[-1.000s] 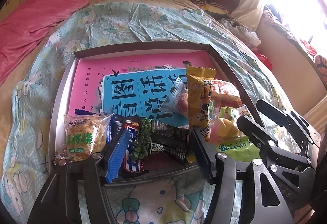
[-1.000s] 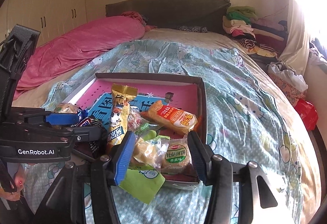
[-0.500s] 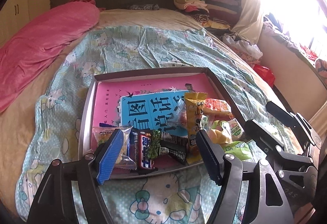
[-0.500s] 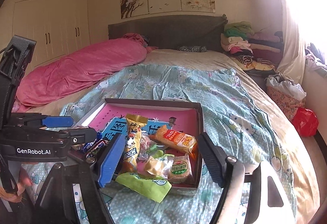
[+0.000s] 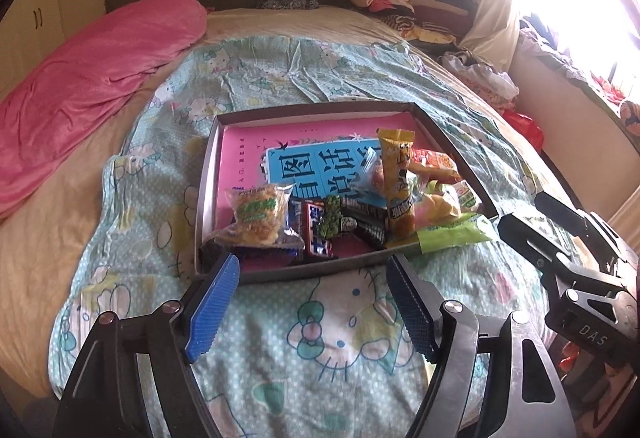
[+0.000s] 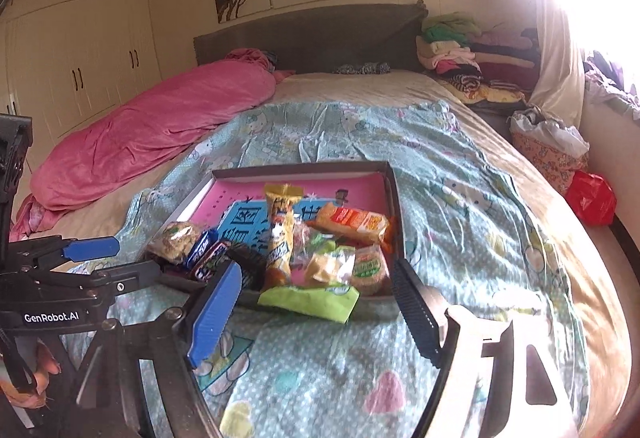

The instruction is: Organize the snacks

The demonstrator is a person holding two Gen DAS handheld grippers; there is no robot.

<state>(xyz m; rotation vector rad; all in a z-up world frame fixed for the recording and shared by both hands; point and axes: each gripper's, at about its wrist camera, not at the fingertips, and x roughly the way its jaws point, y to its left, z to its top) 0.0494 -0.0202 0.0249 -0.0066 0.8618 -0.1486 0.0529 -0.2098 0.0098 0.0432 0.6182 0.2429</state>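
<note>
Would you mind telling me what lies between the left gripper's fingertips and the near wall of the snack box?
Only bare quilt, its cartoon-cat print, lies between the left gripper and the snack box; no snack sits on that stretch. The left wrist view shows it.

Bed point(image 5: 48, 238) with beige sheet carries everything. Teal cartoon-print blanket point(image 5: 328, 334) spreads over its middle and near part, wrinkled at the far end. Pink rolled quilt point(image 5: 100, 78) lies along the left side, reaching the dark headboard point(image 6: 320, 34). Shallow grey box point(image 5: 208, 174) sits on the blanket, centre; its pink bottom holds a heap of snack packets point(image 5: 320, 214) at the near end. One green packet point(image 5: 452, 234) hangs over the box's near right corner. Folded clothes pile point(image 6: 460, 58) sits at the far right corner of the bed.
</note>
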